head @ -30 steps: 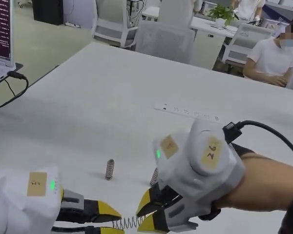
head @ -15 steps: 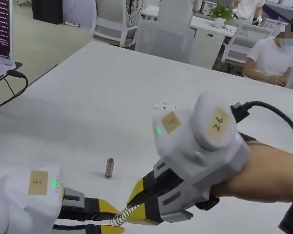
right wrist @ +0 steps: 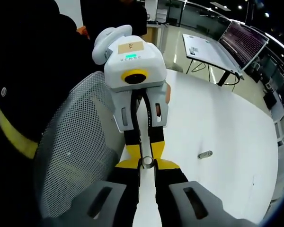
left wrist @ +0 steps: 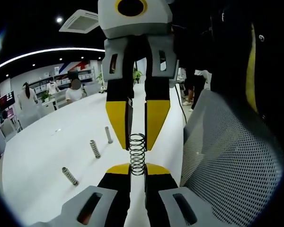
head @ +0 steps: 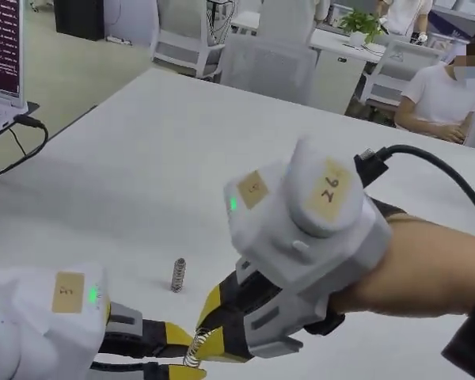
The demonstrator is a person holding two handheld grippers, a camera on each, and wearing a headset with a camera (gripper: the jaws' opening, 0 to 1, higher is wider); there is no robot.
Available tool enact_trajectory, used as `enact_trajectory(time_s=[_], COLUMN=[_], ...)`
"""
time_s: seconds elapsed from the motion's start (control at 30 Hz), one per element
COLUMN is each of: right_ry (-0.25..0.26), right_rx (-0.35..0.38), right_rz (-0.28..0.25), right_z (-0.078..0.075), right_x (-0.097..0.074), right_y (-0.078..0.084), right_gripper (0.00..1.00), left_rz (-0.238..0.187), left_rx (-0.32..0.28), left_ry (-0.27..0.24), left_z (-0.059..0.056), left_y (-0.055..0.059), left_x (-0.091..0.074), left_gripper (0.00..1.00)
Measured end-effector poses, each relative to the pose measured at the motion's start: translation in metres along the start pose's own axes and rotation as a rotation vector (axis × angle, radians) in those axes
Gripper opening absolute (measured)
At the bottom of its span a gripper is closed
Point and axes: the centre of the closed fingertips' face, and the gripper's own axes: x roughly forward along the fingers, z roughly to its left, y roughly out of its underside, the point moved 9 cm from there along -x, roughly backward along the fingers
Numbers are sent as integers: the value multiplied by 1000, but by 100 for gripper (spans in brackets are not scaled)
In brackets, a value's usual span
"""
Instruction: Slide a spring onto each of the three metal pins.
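On the white table (head: pixel 166 150), near edge in head view: both grippers nose to nose with one spring between them.

Right gripper (right wrist: pixel 147 163): vs 1 s ago it has come left and in toward the other one, so the gap between the two sets of tips is much smaller and its housing sits further left in head view. Jaws narrow, pinching one end of the spring. In its own view the coil sits end-on between the yellow tips. Cable (head: pixel 427 162) runs off its back to the right.

Left gripper (left wrist: pixel 137 168): same spot at bottom left as before. Jaws narrow, clamped on the spring's other end.

Pins (left wrist: pixel 94 148): three standing in a row on the table, left of the grippers in left gripper view and clear of them. The two nearer ones look coil-wrapped. Far pin (left wrist: pixel 108 135) looks smooth, but it's too small to be sure. Head view has one coil-wrapped pin upright near the tips, beyond them, not touching, same place as 1 s ago.

Spring (left wrist: pixel 137 153): off the table, bridging the two pairs of tips, not on any pin. 1 s ago it was stretched long between the grippers. Now it's short, coils bunched close.
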Motion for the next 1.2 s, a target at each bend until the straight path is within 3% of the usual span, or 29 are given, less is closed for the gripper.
enact_trajectory(time_s=[0.33,1.2], right_ry=[-23,-54], right_rx=[-12,-28], right_rz=[58,128], right_z=[-3,-4], right_x=[8,23], right_y=[2,4], right_gripper=[9,9], left_rz=[15,54], left_rx=[-30,-47], left_ry=[3,29], left_z=[1,0], left_y=[1,0], left_x=[0,3], left_gripper=[3,3])
